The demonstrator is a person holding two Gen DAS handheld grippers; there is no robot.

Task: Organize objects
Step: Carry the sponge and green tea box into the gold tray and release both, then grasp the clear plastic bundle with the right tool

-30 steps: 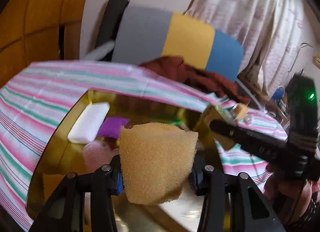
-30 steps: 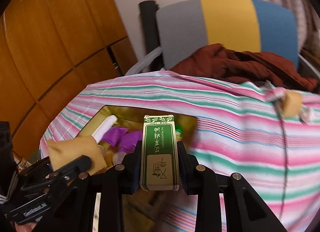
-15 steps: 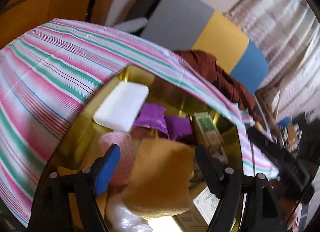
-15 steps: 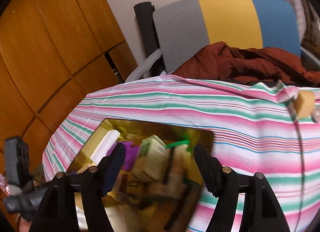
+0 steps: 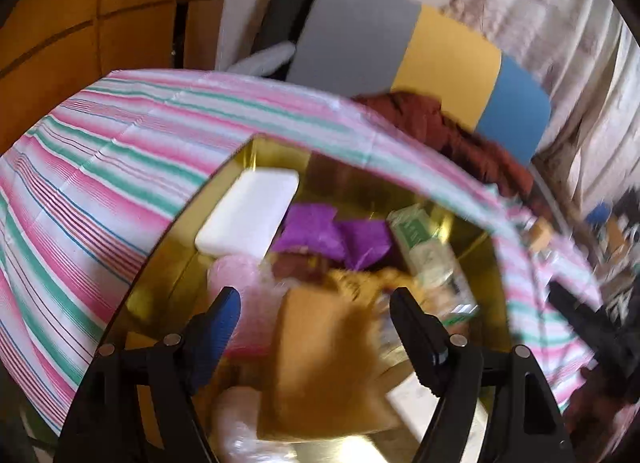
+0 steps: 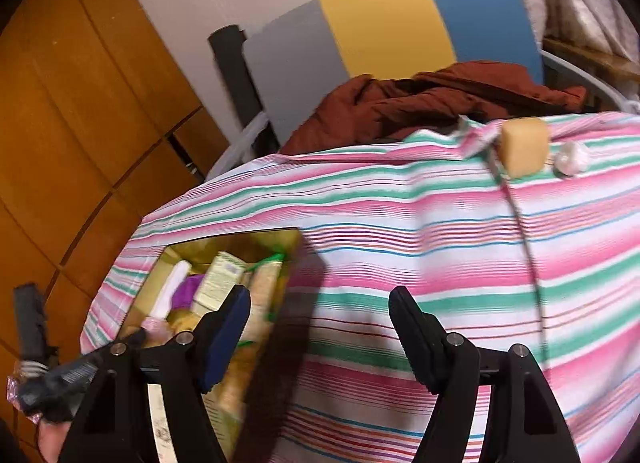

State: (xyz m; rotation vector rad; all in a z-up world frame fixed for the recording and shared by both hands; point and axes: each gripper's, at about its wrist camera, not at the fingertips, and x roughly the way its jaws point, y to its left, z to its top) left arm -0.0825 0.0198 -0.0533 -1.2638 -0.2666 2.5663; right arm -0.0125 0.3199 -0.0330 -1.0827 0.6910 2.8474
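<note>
Gold box (image 5: 168,295) sits on striped cloth (image 5: 100,167). Yellow sponge (image 5: 320,359) lies in box, blurry, between wide left gripper (image 5: 316,307) fingers, not held. Green carton (image 5: 432,255) rests in box beside purple bags (image 5: 332,231). Right gripper (image 6: 320,303) wide, holding nothing, above cloth beside box. 1 more sponge (image 6: 524,147) far back.

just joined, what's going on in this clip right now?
A person with two handheld grippers is sorting small items into a shiny gold box on a striped pink-and-green tablecloth. Both the left gripper and right gripper are open and empty. A tan sponge lies in the box below the left one, beside a white soap bar and a green-and-white carton. Another tan sponge block sits at the table's far edge.
</note>
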